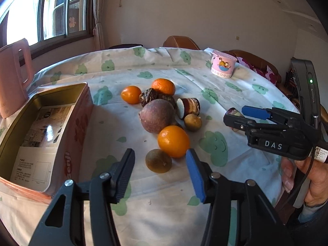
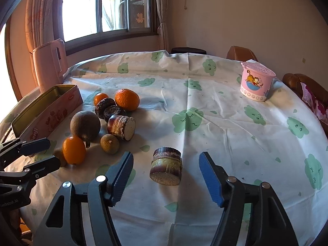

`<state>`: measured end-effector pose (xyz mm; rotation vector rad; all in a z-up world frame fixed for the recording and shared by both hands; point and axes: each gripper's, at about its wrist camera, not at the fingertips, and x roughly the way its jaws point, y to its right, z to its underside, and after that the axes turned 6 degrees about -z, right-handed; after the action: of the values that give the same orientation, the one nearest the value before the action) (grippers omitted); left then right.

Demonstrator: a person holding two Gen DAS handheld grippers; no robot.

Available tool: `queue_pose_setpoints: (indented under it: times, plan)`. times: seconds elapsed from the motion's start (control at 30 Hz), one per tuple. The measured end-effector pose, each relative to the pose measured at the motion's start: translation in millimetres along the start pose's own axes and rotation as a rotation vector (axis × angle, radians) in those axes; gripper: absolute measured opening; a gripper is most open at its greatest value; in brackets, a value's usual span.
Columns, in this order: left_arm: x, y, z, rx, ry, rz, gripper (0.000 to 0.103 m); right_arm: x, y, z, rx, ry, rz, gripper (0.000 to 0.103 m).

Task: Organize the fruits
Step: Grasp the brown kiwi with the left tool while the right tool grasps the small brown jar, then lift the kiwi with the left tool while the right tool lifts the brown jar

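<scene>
The left tool (image 1: 160, 176) hangs low over the desk (image 1: 235, 94) with its two fingers spread wide and nothing between them. Just past its tips lies a small brown fruit (image 1: 158, 161), and touching that on the far right side is an orange (image 1: 173, 141). The brown fruit sits almost centred in the gap, a little beyond the pads, so it looks like the first thing this tool would take.

The right tool (image 2: 165, 177) is also wide open and empty. A short cut piece of sugarcane (image 2: 166, 169) lies on the cloth between and just ahead of its fingers, well apart from the other pieces.

Further out, the main heap is bunched together: a large dull purple fruit (image 1: 156, 115), a second small brown fruit (image 1: 192, 122), another cut cane piece (image 1: 188, 107), two dark knobbly pieces (image 1: 148, 96) whose kind I cannot make out, and two more oranges (image 1: 163, 86) on the far side.

To the left of the heap stands an open pink tin (image 1: 81, 123). Inside I see only a printed paper sheet, no fruit. A pink kettle (image 2: 51, 65) stands behind the tin, and a pink lidded cup (image 2: 256, 83) sits far off to the right.

As I judge it, the sorting has hardly begun: every fruit is still loose on the cloth, the tin holds none, and all the carrying across remains to be done.
</scene>
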<state>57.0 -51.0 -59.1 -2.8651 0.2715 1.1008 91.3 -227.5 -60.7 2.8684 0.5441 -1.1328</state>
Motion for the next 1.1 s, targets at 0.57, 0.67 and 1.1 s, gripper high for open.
queue_pose_setpoints:
  times: [0.57,0.67,1.1]
  plan:
    - [19.6,-3.4,-1.1,-0.007,-0.093,0.078,0.03,14.3,-2.2,0.1,-0.021,-0.084,-0.073,0.035]
    - [17.9,-4.9,-0.8,-0.015,-0.081,0.084,0.03,12.5,-2.0,0.1,-0.024,-0.071,-0.092,0.035]
    - [0.5,-9.4,1.3,-0.037,0.045,0.053,0.03,-3.4,-6.8,3.2,-0.058,0.034,-0.119,0.035]
